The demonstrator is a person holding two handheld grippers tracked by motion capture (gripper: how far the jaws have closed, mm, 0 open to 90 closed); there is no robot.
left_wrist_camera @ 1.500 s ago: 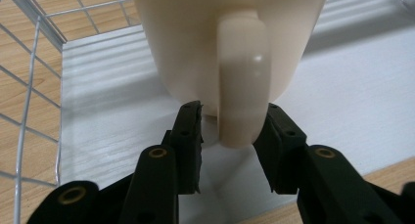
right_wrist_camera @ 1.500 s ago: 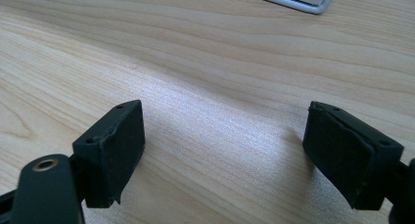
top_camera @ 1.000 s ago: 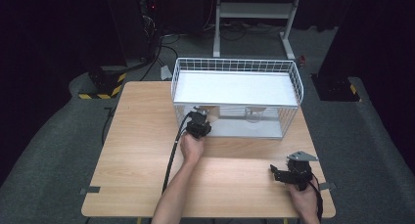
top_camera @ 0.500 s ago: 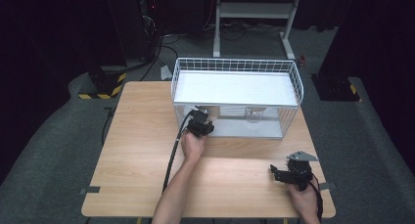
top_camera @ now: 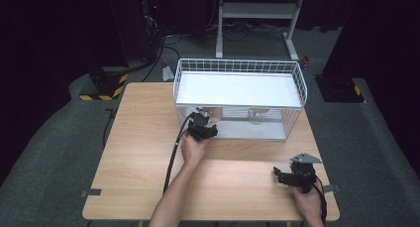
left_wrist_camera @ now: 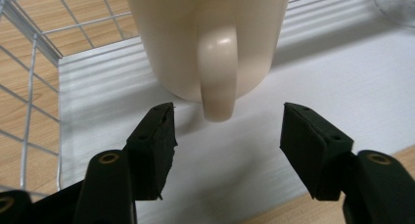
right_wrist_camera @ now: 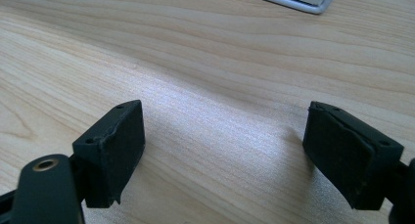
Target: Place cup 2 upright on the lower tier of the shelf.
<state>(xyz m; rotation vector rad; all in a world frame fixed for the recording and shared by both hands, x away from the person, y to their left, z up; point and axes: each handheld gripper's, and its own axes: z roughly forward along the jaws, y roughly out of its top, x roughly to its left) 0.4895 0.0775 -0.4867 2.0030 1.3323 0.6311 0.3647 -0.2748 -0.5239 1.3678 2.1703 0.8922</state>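
A cream mug (left_wrist_camera: 205, 18) stands on the white lower shelf (left_wrist_camera: 318, 77) of a wire rack (top_camera: 237, 66), its handle (left_wrist_camera: 218, 72) turned toward me. My left gripper (top_camera: 203, 125) is at the rack's front left opening. Its jaws have just been opening, and the left gripper (left_wrist_camera: 228, 111) now stands open with the handle's lower end between the pads, touching neither. My right gripper (top_camera: 280, 176) rests low over the table (top_camera: 143, 138) near the front right corner. There the right gripper (right_wrist_camera: 225, 121) is open, with bare wood between its pads.
A clear glass (top_camera: 256, 115) stands on the lower shelf to the right of the mug; its edge (left_wrist_camera: 396, 4) shows at the upper right. Wire mesh (left_wrist_camera: 29, 87) closes the shelf's left side. A metal stand (top_camera: 257, 19) and cables lie on the floor behind the table.
In the high view the left hand has barely shifted at the rack's front. The right hand and gripper have kept still.
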